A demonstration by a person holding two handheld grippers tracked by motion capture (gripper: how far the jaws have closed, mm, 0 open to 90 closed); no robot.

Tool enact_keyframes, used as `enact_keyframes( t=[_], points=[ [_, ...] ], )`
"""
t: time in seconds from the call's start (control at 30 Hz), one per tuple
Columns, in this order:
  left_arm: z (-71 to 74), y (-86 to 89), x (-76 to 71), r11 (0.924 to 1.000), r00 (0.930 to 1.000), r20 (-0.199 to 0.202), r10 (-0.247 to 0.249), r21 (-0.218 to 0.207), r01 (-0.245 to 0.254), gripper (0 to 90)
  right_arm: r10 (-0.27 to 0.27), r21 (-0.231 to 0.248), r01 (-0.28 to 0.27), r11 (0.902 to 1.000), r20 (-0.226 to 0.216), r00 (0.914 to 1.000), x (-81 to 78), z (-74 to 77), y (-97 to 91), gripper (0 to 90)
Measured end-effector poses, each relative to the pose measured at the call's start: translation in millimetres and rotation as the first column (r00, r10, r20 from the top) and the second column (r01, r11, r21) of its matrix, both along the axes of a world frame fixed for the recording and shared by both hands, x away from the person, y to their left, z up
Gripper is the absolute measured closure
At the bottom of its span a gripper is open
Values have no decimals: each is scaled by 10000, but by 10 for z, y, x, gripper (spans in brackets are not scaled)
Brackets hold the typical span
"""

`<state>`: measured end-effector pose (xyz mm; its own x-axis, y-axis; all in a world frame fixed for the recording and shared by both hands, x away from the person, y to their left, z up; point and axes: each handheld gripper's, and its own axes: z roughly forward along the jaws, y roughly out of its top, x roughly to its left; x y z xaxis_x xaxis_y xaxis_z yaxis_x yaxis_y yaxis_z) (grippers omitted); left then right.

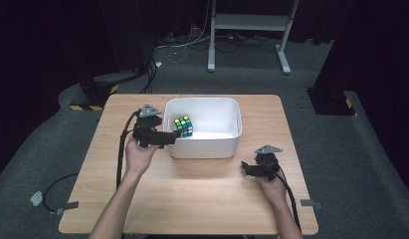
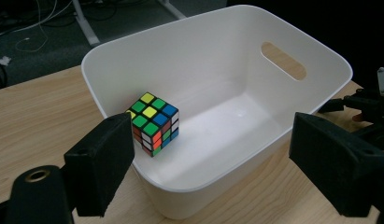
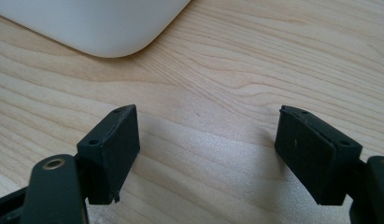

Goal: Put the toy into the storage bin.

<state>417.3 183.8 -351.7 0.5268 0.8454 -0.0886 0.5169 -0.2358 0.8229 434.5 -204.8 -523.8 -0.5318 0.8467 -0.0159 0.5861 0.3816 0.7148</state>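
Observation:
A colourful puzzle cube (image 1: 183, 126) (image 2: 153, 123) rests on the floor of a white tub (image 1: 232, 142) (image 2: 217, 42), against its left wall. My left gripper (image 1: 167, 139) (image 2: 217, 168) hovers at the tub's left front corner, jaws wide open and empty, pointing over the rim toward the cube. My right gripper (image 1: 248, 168) (image 3: 208, 154) sits low over the bare wood, right of the tub's front right corner (image 3: 105, 28); its jaws are open with nothing between them.
The wooden table (image 1: 192, 199) has free room in front of the tub and at both sides. A cut-out handle (image 2: 283, 59) pierces the tub's far wall. Beyond the table are dark floor, cables and a metal stand (image 1: 252, 30).

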Motion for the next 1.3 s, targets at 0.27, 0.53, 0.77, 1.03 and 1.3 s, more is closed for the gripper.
enact_keyframes(
  t=[0.27, 0.53, 0.77, 1.03, 1.3],
  points=[
    [-2, 74, -28, 9999, 9999, 31, 119, -91, -119, 146, -3, 1, 3, 10000, 0, 10000, 0, 0, 0, 218],
    [-31, 217, -79, 9993, 9995, -30, 312, -220, -313, 146, -23, 0, 23, 10000, -4, 10000, -2, 1, 2, 218],
    [-62, 349, -135, 9979, 9986, -61, 535, -355, -537, 146, -29, 2, 29, 10000, -3, 10000, -2, 1, 3, 218],
    [-71, 465, -191, 9962, 9976, 25, 693, -529, -691, 146, -32, 2, 32, 10000, -8, 10000, -3, 1, 3, 218],
    [-96, 554, -229, 9943, 9966, 20, 824, -687, -821, 146, -30, 1, 30, 10000, -5, 10000, -3, 1, 3, 218]
  ],
)
